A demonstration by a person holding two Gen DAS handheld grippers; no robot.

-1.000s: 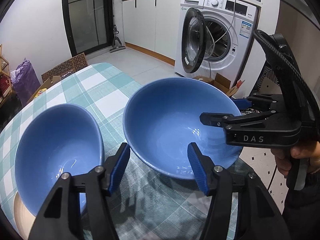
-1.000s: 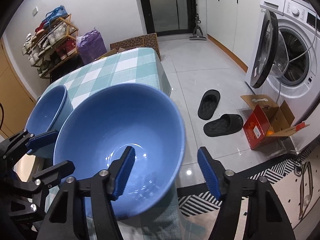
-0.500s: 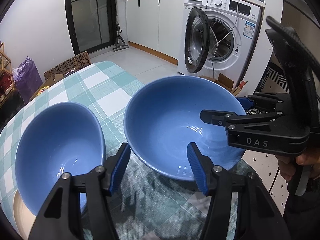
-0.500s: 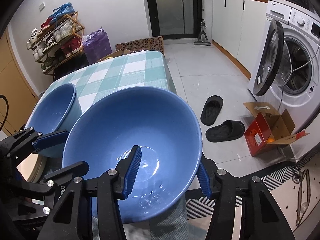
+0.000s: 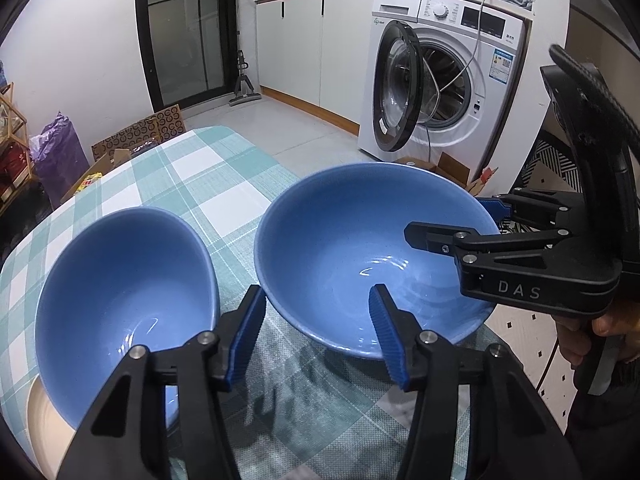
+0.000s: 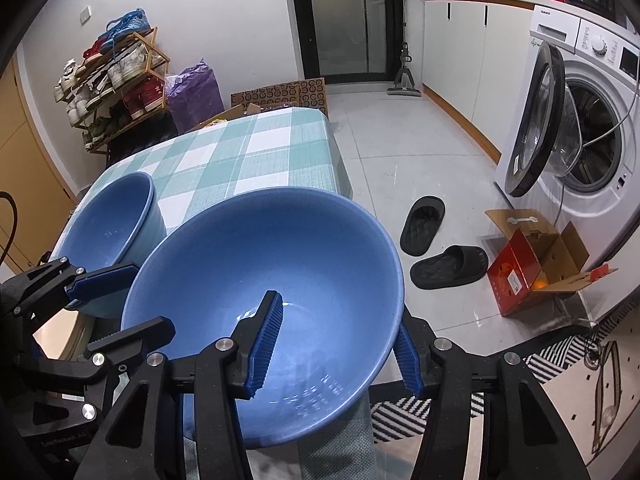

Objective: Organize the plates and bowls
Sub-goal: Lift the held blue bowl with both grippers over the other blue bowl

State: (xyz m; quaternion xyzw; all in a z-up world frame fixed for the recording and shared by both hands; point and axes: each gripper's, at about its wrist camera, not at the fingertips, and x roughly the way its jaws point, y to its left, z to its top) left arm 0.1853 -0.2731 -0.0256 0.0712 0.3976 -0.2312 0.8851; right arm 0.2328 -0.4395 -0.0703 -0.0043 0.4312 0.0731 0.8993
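A large blue bowl [image 5: 352, 240] [image 6: 312, 256] sits near the right edge of the checked tablecloth [image 5: 208, 176]. My right gripper [image 6: 336, 332] [image 5: 444, 218] is shut on the bowl's right rim, one pad inside and one behind the outer wall. My left gripper [image 5: 316, 320] [image 6: 154, 296] straddles the bowl's opposite wall. Its jaws are closing, with the left pad just outside the wall and the right pad over the inside. A smaller blue bowl [image 5: 120, 300] [image 6: 112, 216] rests to the left on a cream plate [image 5: 40, 420].
The table's right edge drops to a tiled floor with two black slippers [image 6: 440, 248] and a red cardboard box [image 6: 528, 272]. A washing machine [image 5: 440, 92] stands with its door open. A shoe rack [image 6: 116, 80] is at the far left. A hand [image 5: 592, 336] grips the right handle.
The right jaws narrowed onto the large bowl's rim, which now lies between them. The left jaws drew slightly closer together. Both bowls stayed where they were.
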